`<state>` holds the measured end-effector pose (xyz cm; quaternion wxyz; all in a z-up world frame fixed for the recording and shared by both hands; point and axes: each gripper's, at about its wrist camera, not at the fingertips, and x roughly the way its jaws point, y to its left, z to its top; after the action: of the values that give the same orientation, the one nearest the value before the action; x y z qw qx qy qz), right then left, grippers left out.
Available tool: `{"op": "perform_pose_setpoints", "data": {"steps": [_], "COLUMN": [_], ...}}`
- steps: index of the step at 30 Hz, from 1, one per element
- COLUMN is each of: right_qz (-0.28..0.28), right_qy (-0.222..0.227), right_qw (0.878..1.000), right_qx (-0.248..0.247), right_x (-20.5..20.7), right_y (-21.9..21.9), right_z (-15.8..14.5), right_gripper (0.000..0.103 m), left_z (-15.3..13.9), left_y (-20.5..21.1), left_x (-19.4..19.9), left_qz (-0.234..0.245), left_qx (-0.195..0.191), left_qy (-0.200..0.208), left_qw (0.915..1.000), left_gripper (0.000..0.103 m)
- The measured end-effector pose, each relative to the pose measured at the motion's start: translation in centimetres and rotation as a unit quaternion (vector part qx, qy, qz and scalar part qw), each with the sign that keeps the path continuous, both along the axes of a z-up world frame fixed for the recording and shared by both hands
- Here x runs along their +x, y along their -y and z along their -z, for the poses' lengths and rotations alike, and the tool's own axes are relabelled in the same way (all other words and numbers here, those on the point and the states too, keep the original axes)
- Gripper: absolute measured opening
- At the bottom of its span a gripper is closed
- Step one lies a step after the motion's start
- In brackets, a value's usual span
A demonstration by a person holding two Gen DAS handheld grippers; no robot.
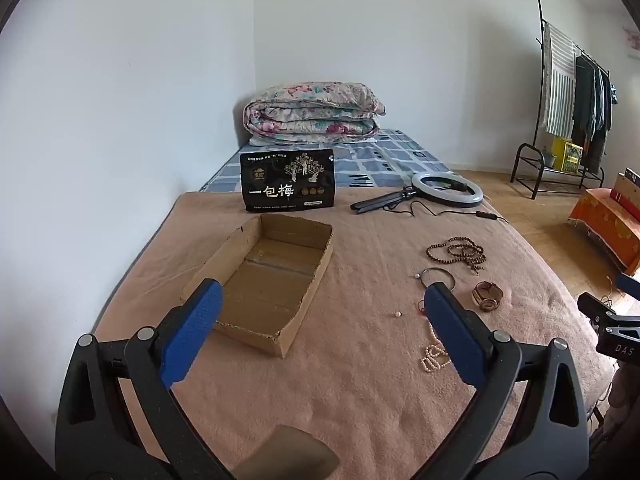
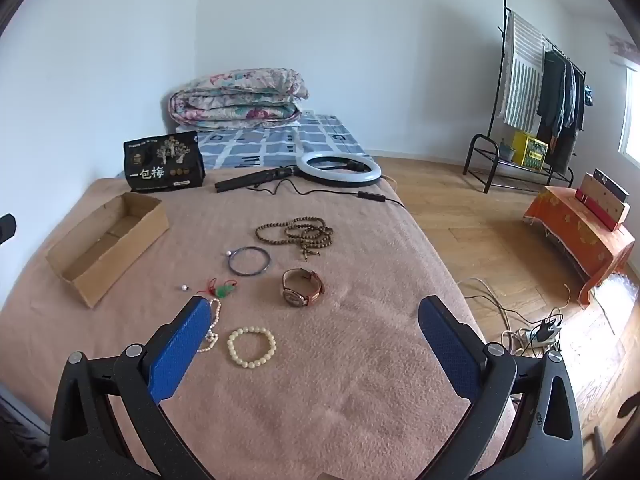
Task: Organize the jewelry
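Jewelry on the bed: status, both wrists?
Left hand-held gripper open, empty; right hand-held gripper open, empty. Cardboard box holds nothing; beads, watch, cream bracelet loose on blanket. Path unobstructed.

A home bedroom: a bed [image 2: 360,360] with a folded floral quilt [image 2: 238,98] at its far end, and a clothes rack [image 2: 536,92] far right.
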<state>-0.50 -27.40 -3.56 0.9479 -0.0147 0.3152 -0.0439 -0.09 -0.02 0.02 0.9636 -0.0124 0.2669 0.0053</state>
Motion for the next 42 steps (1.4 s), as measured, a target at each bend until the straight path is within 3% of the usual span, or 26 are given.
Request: {"op": "perform_pose_setpoints", "data": {"steps": [42], "right_qz": [-0.003], "right_qy": [-0.003], "right_qw": [1.000], "right_qx": [0.000], "right_x": [0.0], "right_y": [0.0], "right_z": [0.2], "right_gripper": [0.103], "left_z": [-1.5], "left_y": [-0.7], "left_x": [0.7], "left_qz": [0.000], "left_qx": [0.011], "left_qy": [0.008], "left_qw": [0.9999], "left_gripper": [0.102]}}
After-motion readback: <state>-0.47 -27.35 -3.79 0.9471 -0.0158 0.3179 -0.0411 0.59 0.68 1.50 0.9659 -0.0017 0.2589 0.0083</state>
